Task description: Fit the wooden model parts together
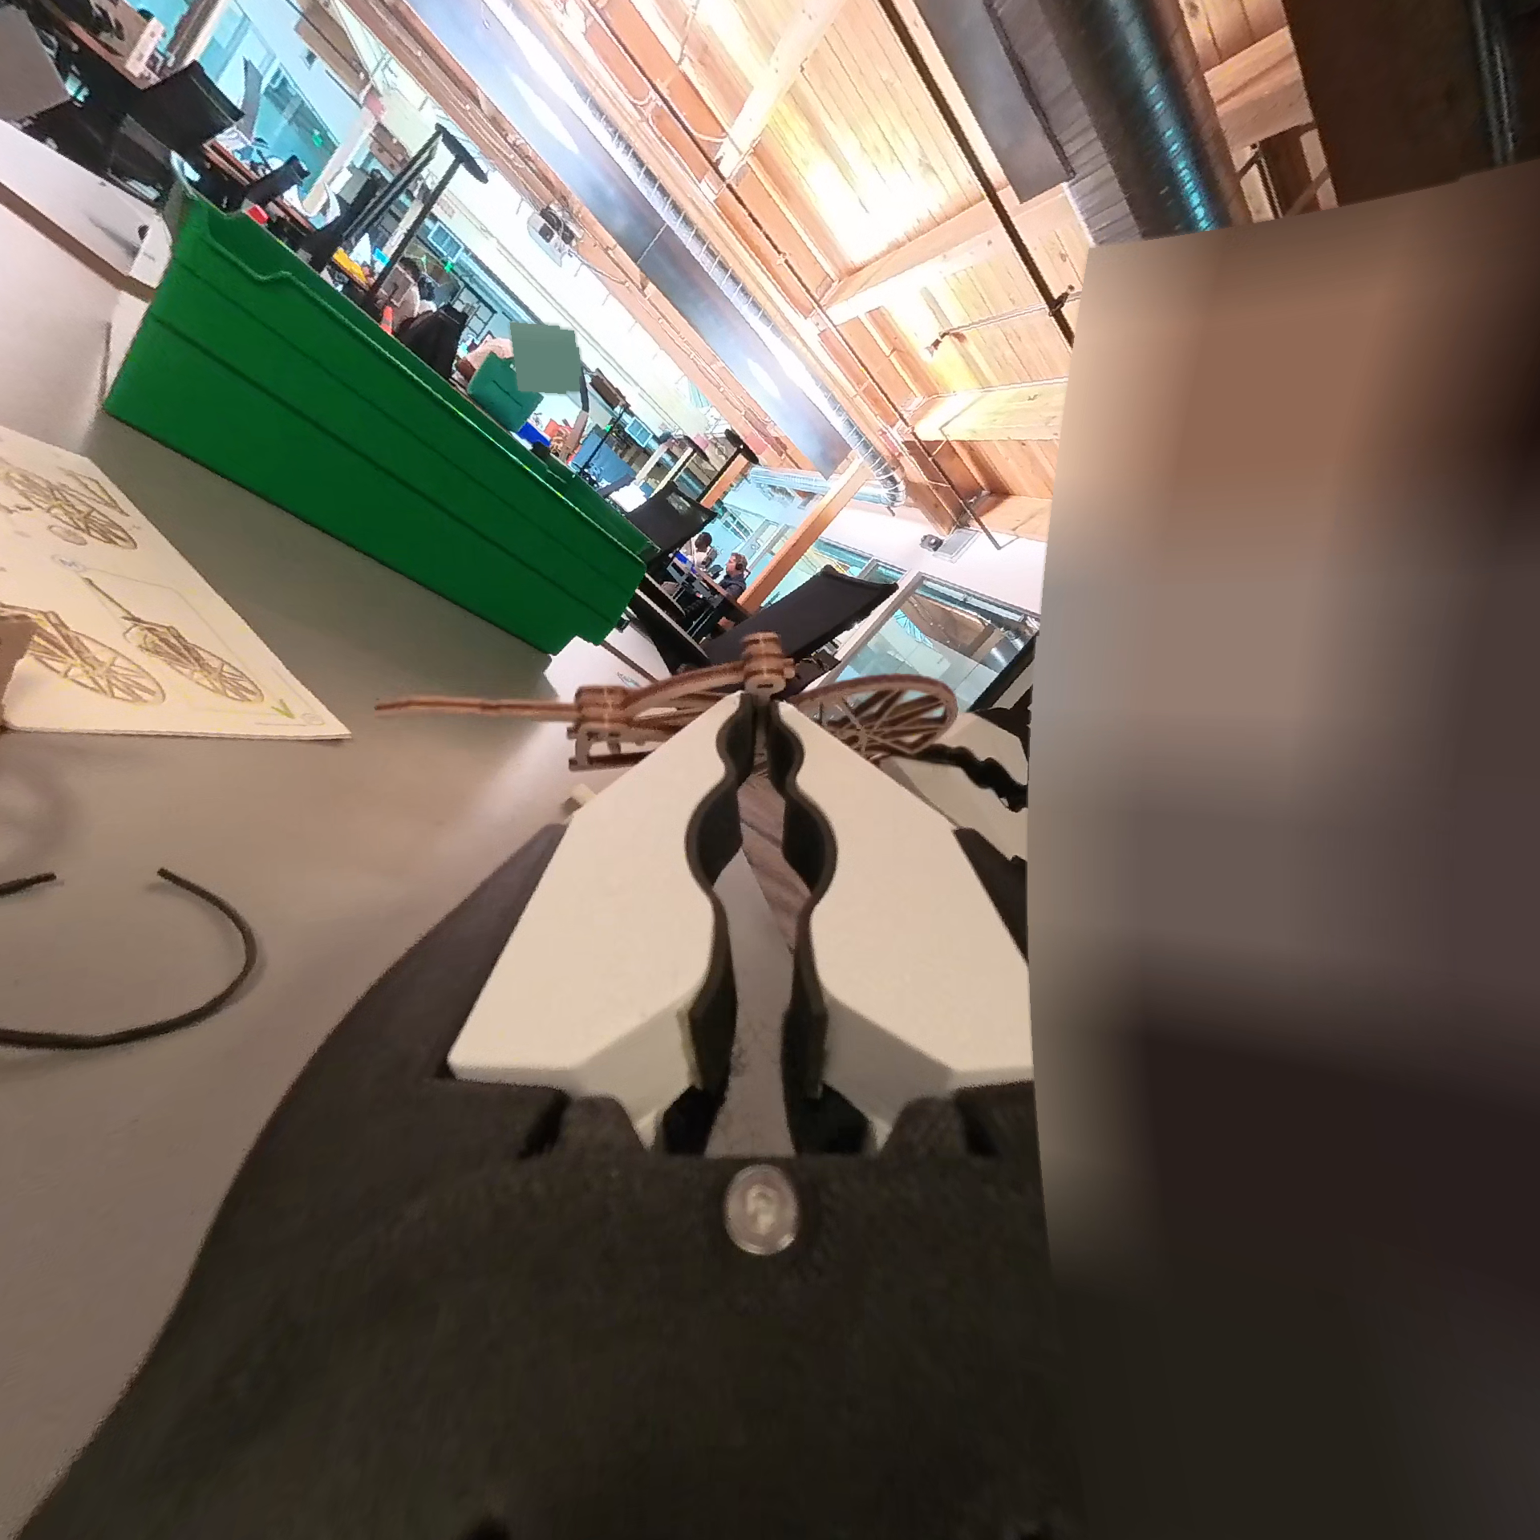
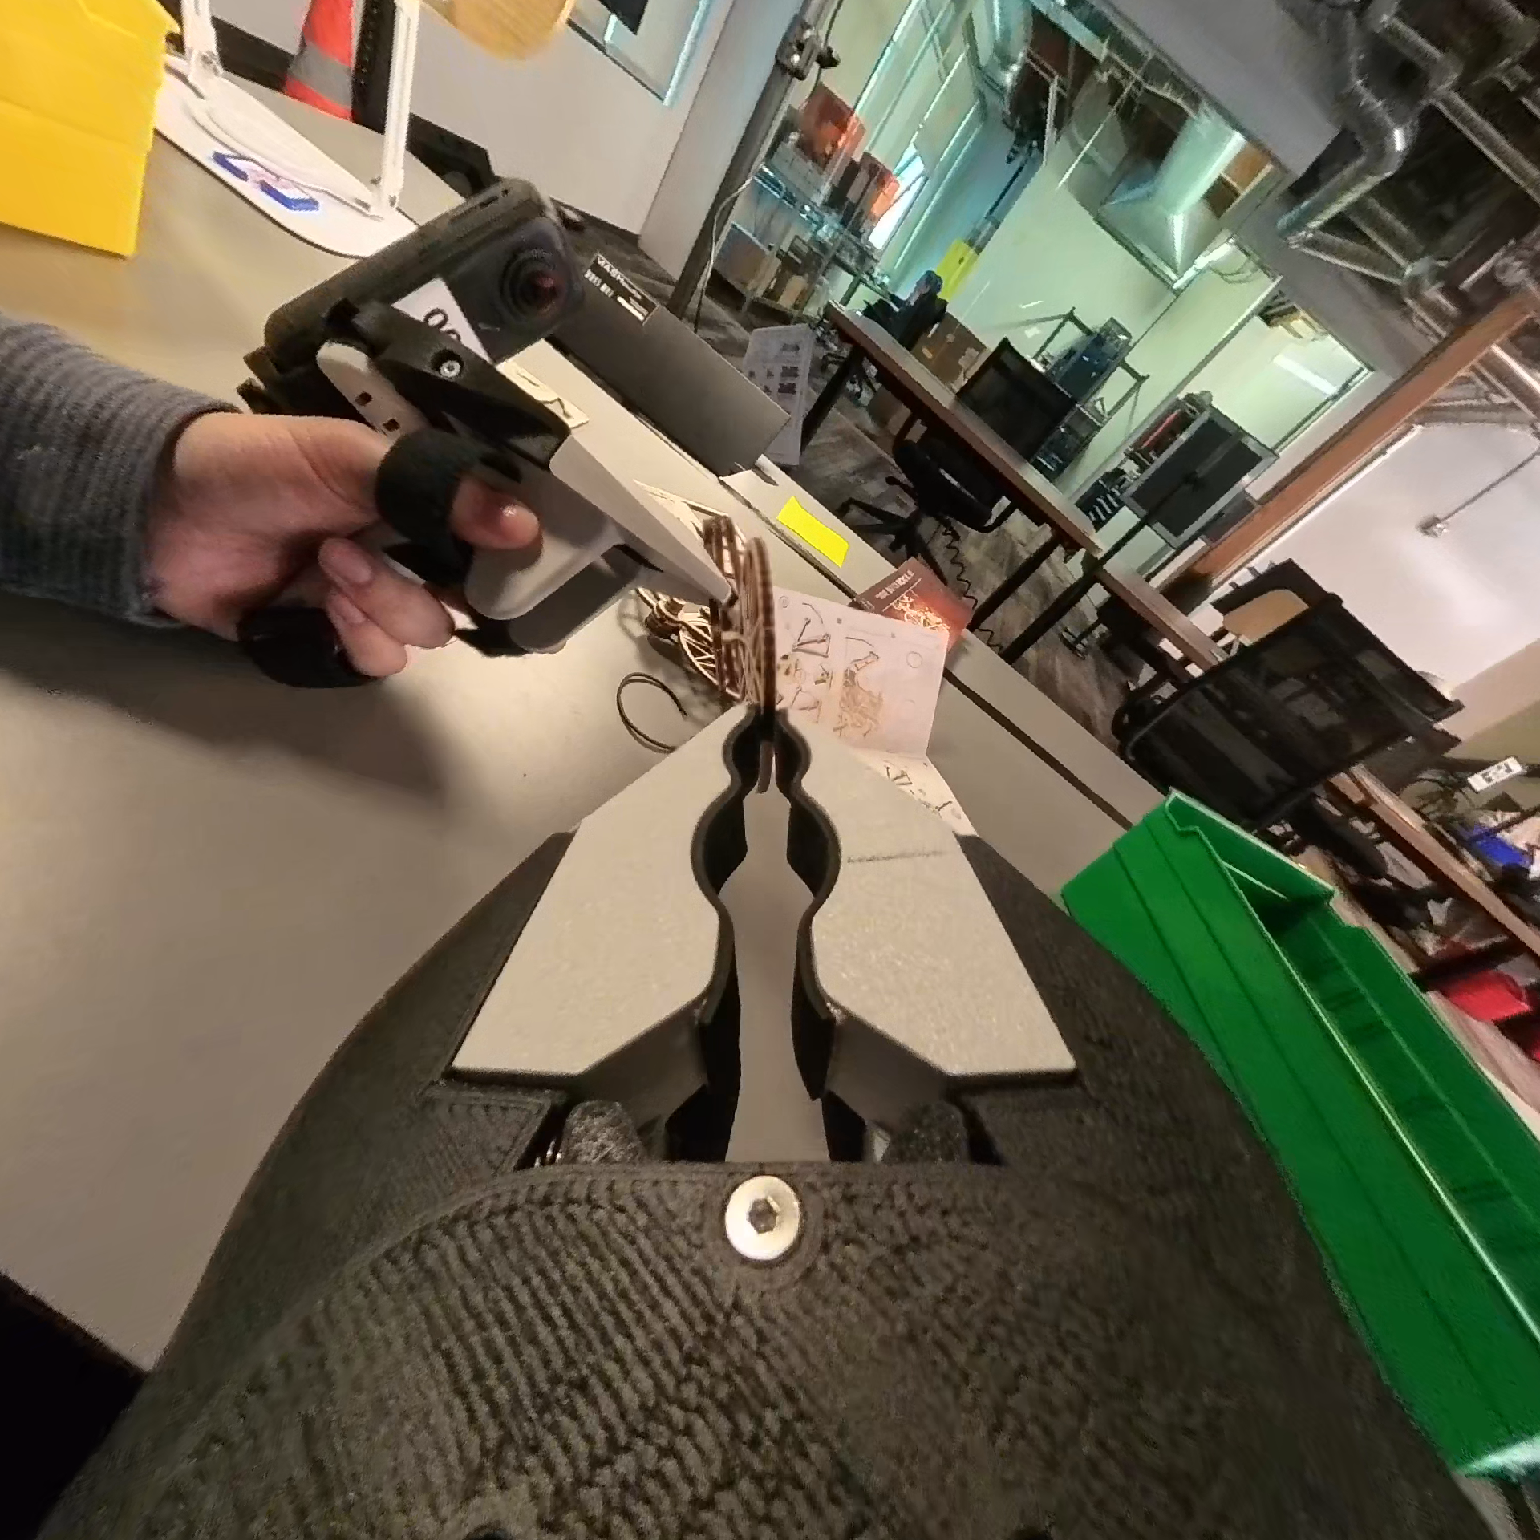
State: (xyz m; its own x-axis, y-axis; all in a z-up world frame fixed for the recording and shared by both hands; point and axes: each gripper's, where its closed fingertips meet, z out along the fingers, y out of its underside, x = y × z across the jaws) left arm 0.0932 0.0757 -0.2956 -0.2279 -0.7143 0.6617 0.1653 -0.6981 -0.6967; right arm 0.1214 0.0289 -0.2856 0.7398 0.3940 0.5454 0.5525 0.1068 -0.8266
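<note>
One wooden model [image 1: 667,717], partly built and held off the grey table [image 1: 350,833] by both grippers. Left gripper [image 1: 757,696]: fingers nearly together, tips pinched on a small notched block at the top of the model; a thin shaft sticks out of the model to one side and one spoked wheel [image 1: 896,712] sits on the other side. Right gripper [image 2: 760,737]: fingers nearly together too, clamped on the rim of a flat spoked wheel [image 2: 750,617] standing on edge. In the right wrist view the left gripper [image 2: 725,593] comes in from the side with one hand [image 2: 308,533] on its grip, its tip touching the same wheel stack; how many wheels are in that stack I can't tell. Near the model on the table: one instruction sheet [image 1: 142,600], one loose length of black cord [image 1: 167,992], more wooden parts [image 2: 675,633] lying just beyond the wheel. Green bins [image 1: 375,467] stacked behind the model, three visible in the left wrist view. One yellow bin [image 2: 67,133] well away from it.
</note>
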